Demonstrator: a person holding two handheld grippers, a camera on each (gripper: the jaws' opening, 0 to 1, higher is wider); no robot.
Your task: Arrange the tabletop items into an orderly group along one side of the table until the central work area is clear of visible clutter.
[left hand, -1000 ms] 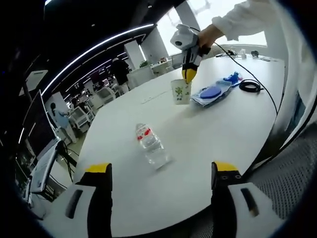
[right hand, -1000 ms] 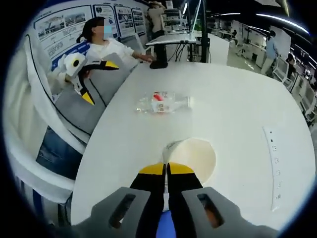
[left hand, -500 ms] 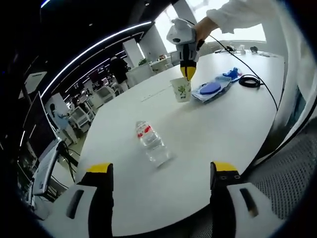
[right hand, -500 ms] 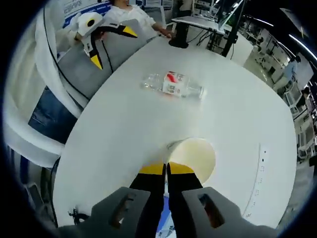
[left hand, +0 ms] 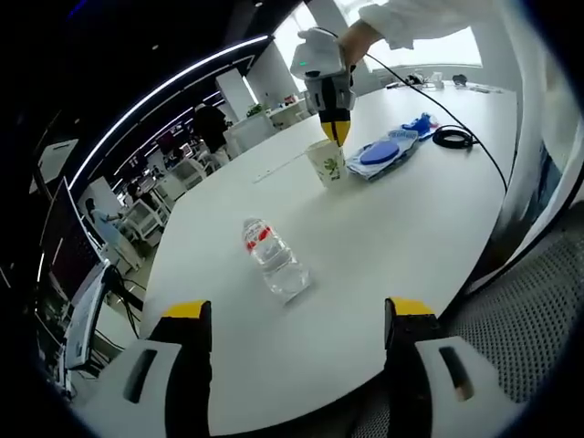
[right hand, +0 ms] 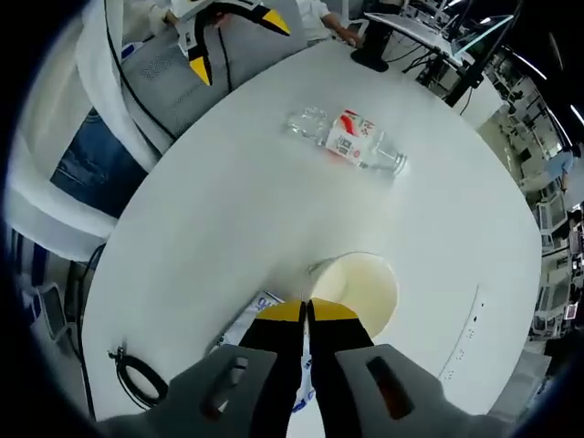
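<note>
- Over the far part of the white table (left hand: 383, 228), toward 1 o'clock in the left gripper view, the right claw (left hand: 335, 135) grasps the paper cup (left hand: 328, 162) by its rim, jaws closed with the rim's wall pinched between them.
- From the right gripper view the same claw (right hand: 306, 310) looks down into the cup's pale mouth (right hand: 360, 290); a rim pinch like this leaves the cup hanging upright. Whether its base touches the table or is just off it, I cannot tell.
- Just beside the cup, at 2 o'clock in the left gripper view, lies a flat clear packet with blue items (left hand: 383, 155); a coiled black cable (left hand: 453, 137) sits a little beyond it, near the table edge.
- These three sit close together along one side, so the cup seems to be going there to join a group.
- A clear water bottle (left hand: 274, 259) with a red label lies on its side in the central area, well apart from the group; it appears at 12 o'clock in the right gripper view (right hand: 351, 142).
- Its round body could roll when it is nudged.
- The left claw (left hand: 292, 315) is released, jaws spread wide with nothing between them, near the table's close edge and aimed toward the bottle, probably its next pick.
</note>
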